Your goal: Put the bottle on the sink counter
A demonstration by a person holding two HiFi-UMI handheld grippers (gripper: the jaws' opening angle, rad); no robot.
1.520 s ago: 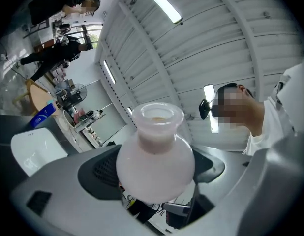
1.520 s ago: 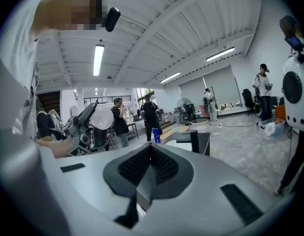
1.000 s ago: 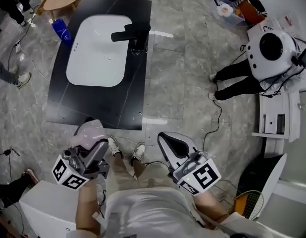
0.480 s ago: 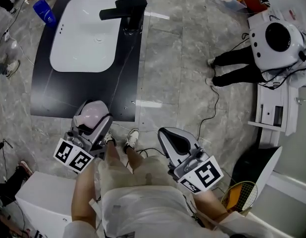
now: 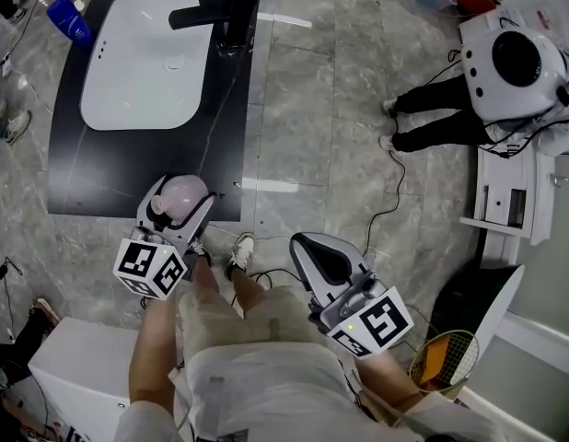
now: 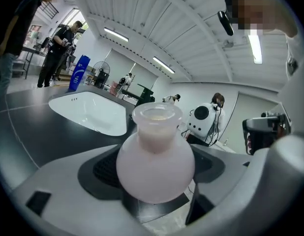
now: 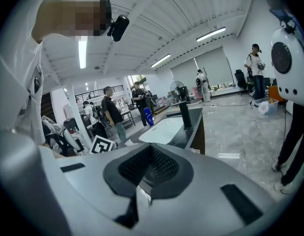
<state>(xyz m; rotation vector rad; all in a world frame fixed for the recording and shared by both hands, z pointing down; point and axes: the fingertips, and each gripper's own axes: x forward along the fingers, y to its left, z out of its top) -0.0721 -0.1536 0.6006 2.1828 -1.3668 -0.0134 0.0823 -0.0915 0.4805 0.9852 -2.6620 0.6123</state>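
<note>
A pale pink round-bellied bottle (image 5: 181, 192) with a short neck sits upright between the jaws of my left gripper (image 5: 177, 204), which is shut on it. In the head view it hangs over the near edge of the black sink counter (image 5: 100, 173). The left gripper view shows the bottle (image 6: 154, 156) filling the middle, with the counter (image 6: 29, 132) and its white basin (image 6: 93, 113) beyond. My right gripper (image 5: 323, 258) is held by my waist, off the counter, shut and empty. Its pads (image 7: 151, 165) meet with nothing between them.
A black faucet (image 5: 211, 12) stands at the basin's (image 5: 142, 53) right side, and a blue bottle (image 5: 67, 18) is past the counter's far corner. A white machine (image 5: 519, 58) and a person's legs (image 5: 436, 122) are at the right. My shoes (image 5: 238, 251) stand just short of the counter.
My left gripper has carried the bottle forward, from in front of the counter to over its near edge. The counter has drawn closer. The right gripper has hardly moved.
</note>
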